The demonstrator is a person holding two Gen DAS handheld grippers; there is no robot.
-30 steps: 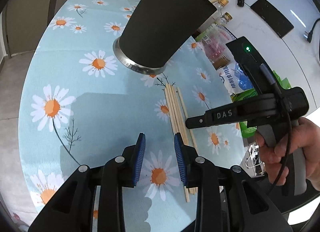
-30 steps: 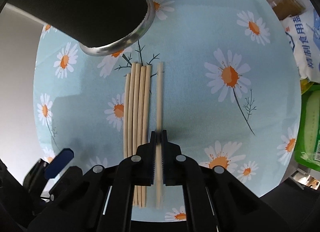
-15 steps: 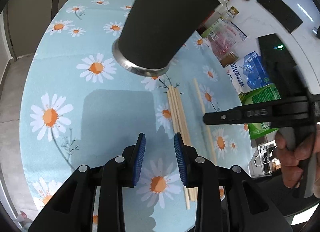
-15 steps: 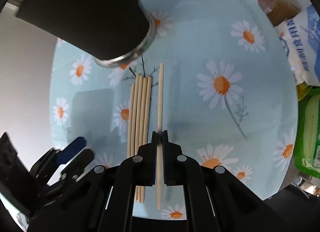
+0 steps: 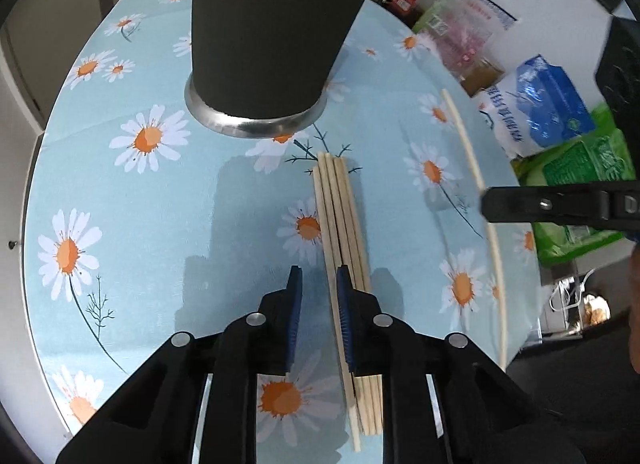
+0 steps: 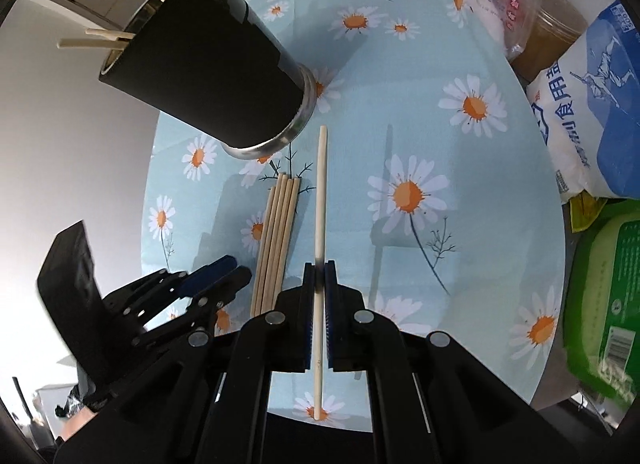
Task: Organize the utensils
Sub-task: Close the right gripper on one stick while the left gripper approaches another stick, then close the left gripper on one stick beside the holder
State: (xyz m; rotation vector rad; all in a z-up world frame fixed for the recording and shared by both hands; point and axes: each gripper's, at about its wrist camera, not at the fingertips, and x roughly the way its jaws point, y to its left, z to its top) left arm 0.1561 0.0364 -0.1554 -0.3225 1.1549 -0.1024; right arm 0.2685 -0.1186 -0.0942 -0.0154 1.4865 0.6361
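Note:
A black utensil holder (image 5: 264, 24) (image 6: 200, 64) with a steel base stands on the daisy tablecloth (image 5: 120, 192), and a few chopsticks (image 6: 100, 38) poke out of its top. A bundle of wooden chopsticks (image 5: 340, 224) (image 6: 276, 240) lies in front of it. My left gripper (image 5: 319, 284) (image 6: 224, 272) hovers over the bundle's near end with its jaws closing. The leftmost stick lies between the pads, by the right one, and is not pinched. My right gripper (image 6: 319, 268) is shut on a single chopstick (image 6: 320, 192) (image 5: 468, 152), held above the cloth to the right of the bundle.
A blue and white salt bag (image 6: 580, 104) (image 5: 540, 104), a green packet (image 6: 608, 304) and jars and bottles (image 5: 452, 36) crowd the right side beyond the table's edge. A hand (image 5: 634, 284) shows at the far right of the left wrist view.
My right gripper has lifted the single chopstick off the cloth and carried it right, away from the bundle. My left gripper has shifted right over the bundle's near end, and its jaws have narrowed.

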